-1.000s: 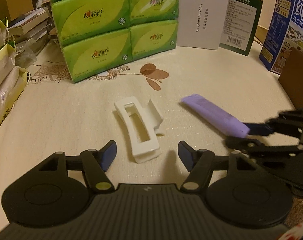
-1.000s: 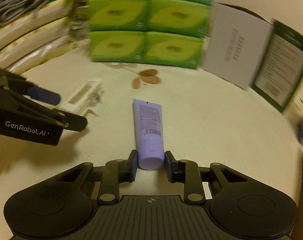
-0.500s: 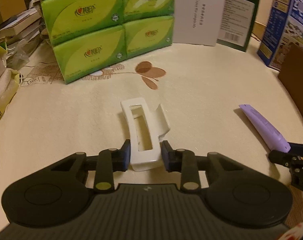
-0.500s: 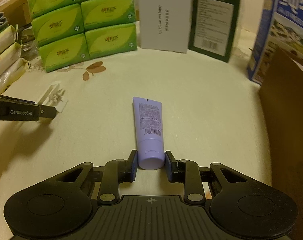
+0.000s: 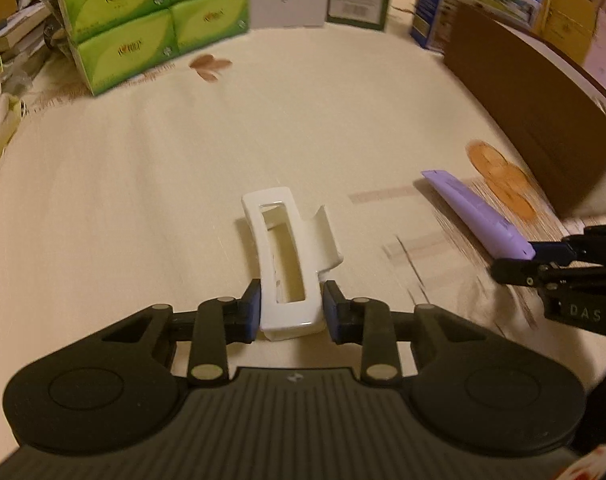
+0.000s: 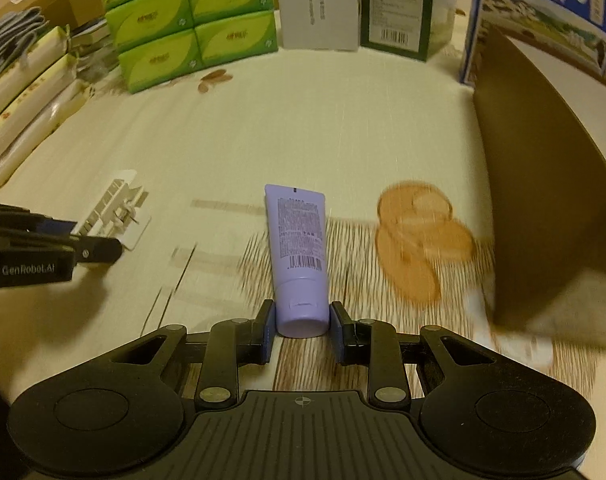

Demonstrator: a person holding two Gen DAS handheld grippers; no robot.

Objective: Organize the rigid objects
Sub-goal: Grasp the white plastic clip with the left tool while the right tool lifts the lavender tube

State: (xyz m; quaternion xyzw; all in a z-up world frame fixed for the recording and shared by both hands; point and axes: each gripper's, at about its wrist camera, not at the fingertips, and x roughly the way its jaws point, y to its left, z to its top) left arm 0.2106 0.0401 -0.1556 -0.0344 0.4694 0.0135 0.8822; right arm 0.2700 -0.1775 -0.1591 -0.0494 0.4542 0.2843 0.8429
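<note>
My left gripper [image 5: 291, 314] is shut on a white plastic hair claw clip [image 5: 289, 256], its blue pads pressing both sides of the clip's near end. My right gripper [image 6: 301, 326] is shut on the cap end of a purple tube [image 6: 299, 248], which points away from the camera with its barcode label up. In the left wrist view the purple tube [image 5: 477, 214] and the right gripper [image 5: 539, 258] show at the right edge. In the right wrist view the clip [image 6: 115, 212] and the left gripper [image 6: 83, 240] are at the left. Both objects are above a cream tablecloth [image 5: 143, 184].
A brown cardboard box wall [image 6: 543, 184] rises at the right. Green tissue packs [image 6: 195, 20], a white box [image 6: 317, 4], a dark green box [image 6: 397, 8] and a blue milk carton [image 6: 543, 12] line the far edge. Stacked packages [image 6: 27, 84] sit at the left.
My left gripper went from open around the clip to shut on it, then carried it to the right. The right gripper has carried the tube to the right, toward the brown box.
</note>
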